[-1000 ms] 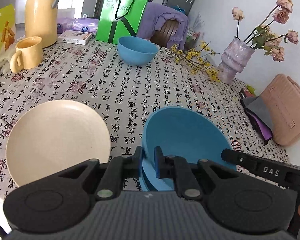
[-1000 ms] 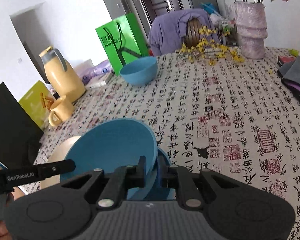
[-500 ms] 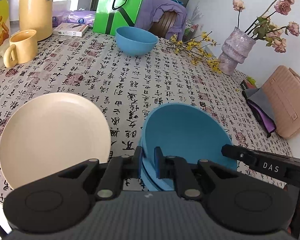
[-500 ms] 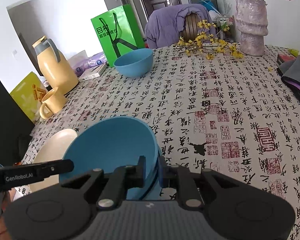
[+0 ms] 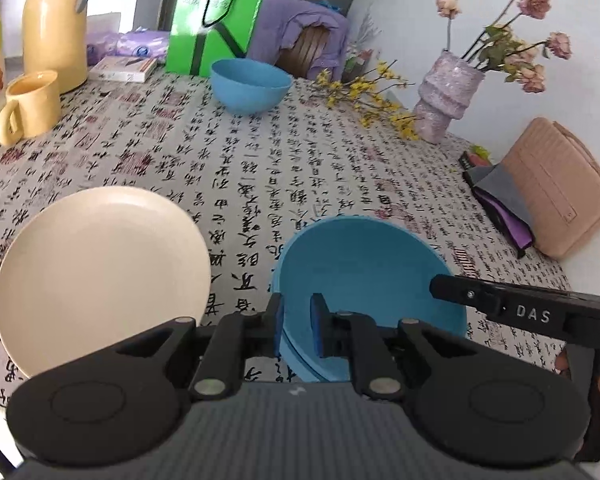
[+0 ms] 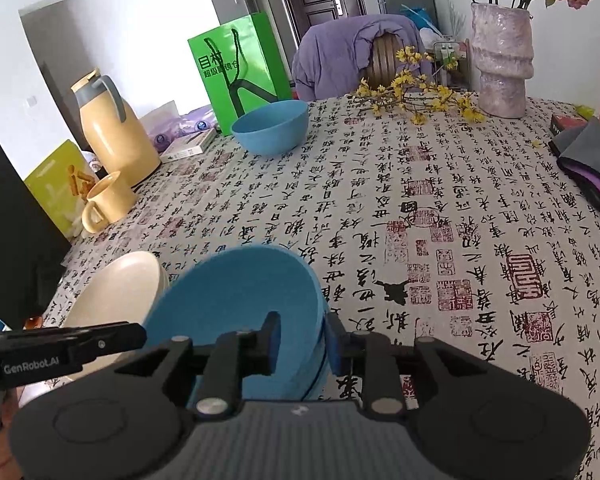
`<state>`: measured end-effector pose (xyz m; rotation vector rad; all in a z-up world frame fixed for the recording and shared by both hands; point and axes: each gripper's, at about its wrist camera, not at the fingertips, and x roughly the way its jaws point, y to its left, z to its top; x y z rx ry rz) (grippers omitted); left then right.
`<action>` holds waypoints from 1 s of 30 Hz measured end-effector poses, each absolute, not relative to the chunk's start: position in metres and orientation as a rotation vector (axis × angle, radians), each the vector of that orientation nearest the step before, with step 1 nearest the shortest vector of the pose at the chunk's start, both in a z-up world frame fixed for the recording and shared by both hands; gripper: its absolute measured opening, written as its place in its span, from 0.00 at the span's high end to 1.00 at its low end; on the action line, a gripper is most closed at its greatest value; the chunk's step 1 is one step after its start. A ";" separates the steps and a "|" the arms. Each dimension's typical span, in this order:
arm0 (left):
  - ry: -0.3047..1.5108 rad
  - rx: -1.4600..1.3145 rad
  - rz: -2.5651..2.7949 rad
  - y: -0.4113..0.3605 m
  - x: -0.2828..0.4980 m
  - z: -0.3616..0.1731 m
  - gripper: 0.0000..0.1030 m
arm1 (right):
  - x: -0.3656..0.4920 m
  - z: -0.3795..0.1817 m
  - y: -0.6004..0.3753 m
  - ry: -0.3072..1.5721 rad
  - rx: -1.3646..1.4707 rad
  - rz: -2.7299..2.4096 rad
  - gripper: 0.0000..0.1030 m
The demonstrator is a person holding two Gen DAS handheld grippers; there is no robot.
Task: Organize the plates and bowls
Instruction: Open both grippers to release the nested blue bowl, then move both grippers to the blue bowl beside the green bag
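Note:
Two nested blue bowls (image 5: 364, 272) sit on the patterned tablecloth, close in front of both grippers. My left gripper (image 5: 298, 324) is shut on their near left rim, one pad outside the wall and one inside. My right gripper (image 6: 304, 340) straddles the right rim of the same bowls (image 6: 236, 296). Its jaws are opening, and the inner pad stands clear of the wall. A cream plate (image 5: 100, 272) lies flat to the left of the bowls. A single blue bowl (image 5: 252, 84) stands far back near the green bag.
A yellow mug (image 5: 32, 106) and yellow thermos (image 5: 56, 24) stand at the back left. At the back are a green paper bag (image 5: 216, 20) and a small box (image 5: 124, 68). A purple vase (image 5: 446, 96), yellow sprigs (image 5: 372, 96) and pink bag (image 5: 556, 188) fill the right.
The tilted upper blue bowl has settled down into the lower one. The right gripper's jaws have spread apart off the rim. The left gripper keeps its grip.

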<state>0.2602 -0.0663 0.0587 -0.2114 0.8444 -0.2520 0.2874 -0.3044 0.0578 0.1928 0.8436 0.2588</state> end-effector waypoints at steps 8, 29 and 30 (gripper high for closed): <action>0.785 -0.173 -0.271 -0.063 0.251 0.070 0.80 | 0.282 0.067 -0.304 0.817 0.170 0.265 0.76; 0.651 -0.107 -0.231 -0.009 0.314 0.088 0.18 | 0.359 0.094 -0.290 0.741 0.124 0.301 0.43; 0.652 -0.097 -0.230 -0.006 0.326 0.090 0.16 | 0.367 0.098 -0.290 0.739 0.120 0.308 0.43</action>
